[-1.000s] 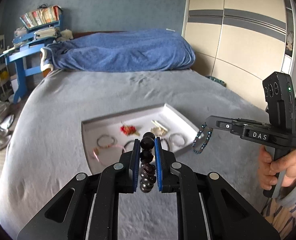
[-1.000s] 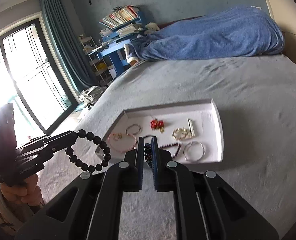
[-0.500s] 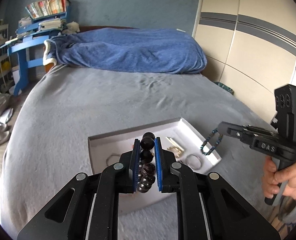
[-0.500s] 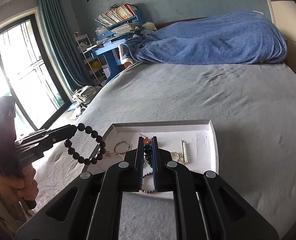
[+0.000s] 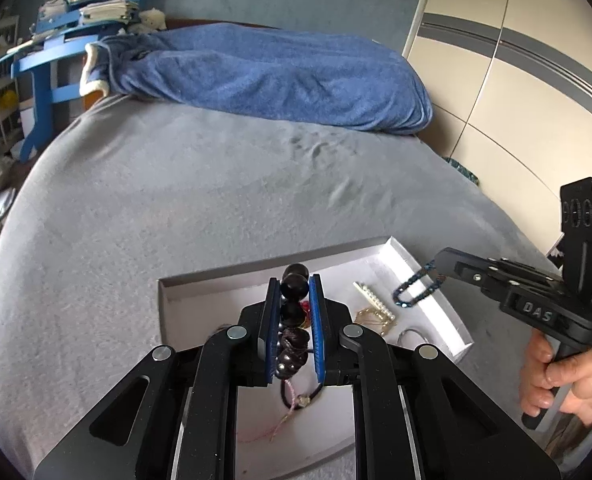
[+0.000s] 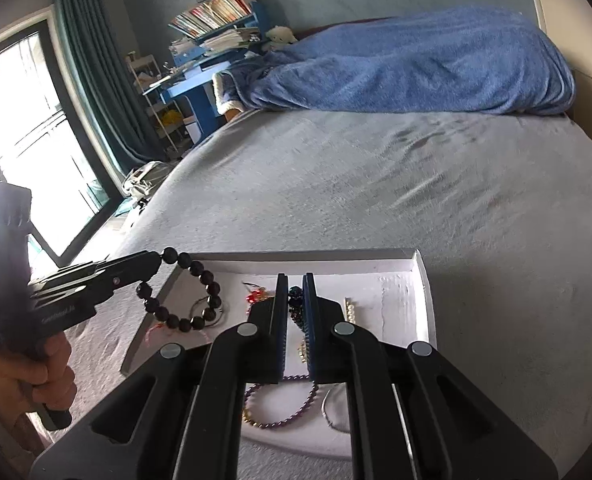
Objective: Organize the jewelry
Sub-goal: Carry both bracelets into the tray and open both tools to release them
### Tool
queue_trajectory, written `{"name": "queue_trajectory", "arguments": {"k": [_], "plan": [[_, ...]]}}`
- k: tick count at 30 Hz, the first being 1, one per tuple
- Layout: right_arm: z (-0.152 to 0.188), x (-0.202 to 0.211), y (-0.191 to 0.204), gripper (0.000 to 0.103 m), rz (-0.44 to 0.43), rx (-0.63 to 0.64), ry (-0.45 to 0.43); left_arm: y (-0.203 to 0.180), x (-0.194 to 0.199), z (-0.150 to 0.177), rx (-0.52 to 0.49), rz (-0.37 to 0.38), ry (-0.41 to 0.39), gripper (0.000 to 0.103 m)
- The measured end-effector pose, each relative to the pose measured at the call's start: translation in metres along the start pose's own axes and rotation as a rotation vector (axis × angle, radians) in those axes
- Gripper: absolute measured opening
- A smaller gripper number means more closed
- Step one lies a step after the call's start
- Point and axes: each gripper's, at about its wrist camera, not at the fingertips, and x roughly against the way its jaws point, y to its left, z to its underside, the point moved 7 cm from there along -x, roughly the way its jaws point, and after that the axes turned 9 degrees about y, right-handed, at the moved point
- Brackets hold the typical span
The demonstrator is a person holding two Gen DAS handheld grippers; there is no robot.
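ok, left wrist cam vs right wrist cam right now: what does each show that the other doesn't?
Left wrist only: wardrobe doors, and the right gripper from the side with a small dark-blue bracelet dangling.
Right wrist only: window, green curtain, and the left gripper from the side with the black bead bracelet hanging as a full loop.
Both: white tray of jewelry on the grey bed, blue blanket, blue shelf.

Soft daylight from the blown-out window point(image 6: 19, 152); heavy fisheye bending, dark vignetted corners; slight motion blur
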Motion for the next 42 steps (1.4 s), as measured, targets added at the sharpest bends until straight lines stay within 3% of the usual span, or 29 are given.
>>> {"name": "queue_trajectory", "arguments": {"k": [8, 28, 37, 42], "plan": [[0.005, -0.023, -0.021, 0.007, 0.031, -0.045, 0.038, -0.003, -0.026, 0.003, -0.009, -0.010, 0.045, 0.015], [0.035, -0.043, -0.051, 0.007, 0.151, -0.064, 0.167, 0.010, -0.052, 0.026, -0.055, -0.144, 0.161, 0.015], [0.034, -0.034, -0.046, 0.008, 0.139, -0.062, 0.163, 0.010, -0.042, 0.026, -0.052, -0.173, 0.139, 0.030], [0.030, -0.025, -0.043, 0.022, 0.137, -0.055, 0.142, 0.003, -0.031, 0.025, -0.069, -0.173, 0.115, 0.035]]}}
